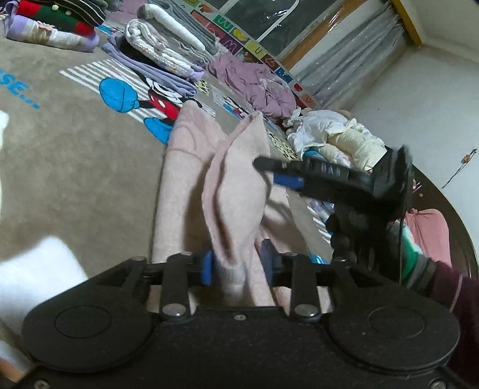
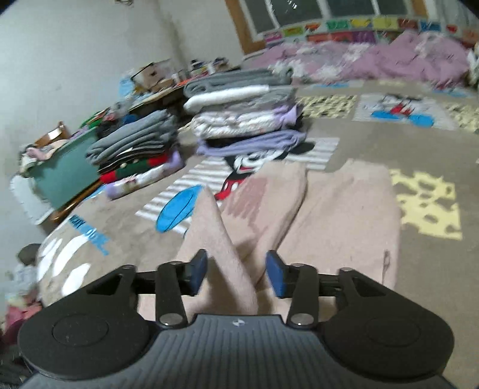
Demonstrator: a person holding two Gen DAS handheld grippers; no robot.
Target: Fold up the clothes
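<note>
A pale pink fleece garment [image 1: 239, 179] lies on the taupe cartoon-print blanket [image 1: 74, 149], one fold raised in a ridge. My left gripper [image 1: 238, 266] has that raised fold between its blue pads, and the pads stand slightly apart without clamping it. My right gripper [image 1: 278, 172] comes in from the right, held by a gloved hand [image 1: 353, 233], its tip against the same fold. In the right wrist view the right gripper [image 2: 238, 272] is open. The pink garment [image 2: 344, 209] rises as a loose ridge between its pads, with a gap on each side.
Two stacks of folded clothes [image 1: 167, 45] [image 1: 57, 21] stand at the blanket's far side, seen again as stacks [image 2: 239, 110] [image 2: 134, 149]. A heap of unfolded white and cream clothes [image 1: 335, 134] and a purple duvet [image 1: 254, 83] lie along the wall. A teal box [image 2: 66, 176] stands at the left.
</note>
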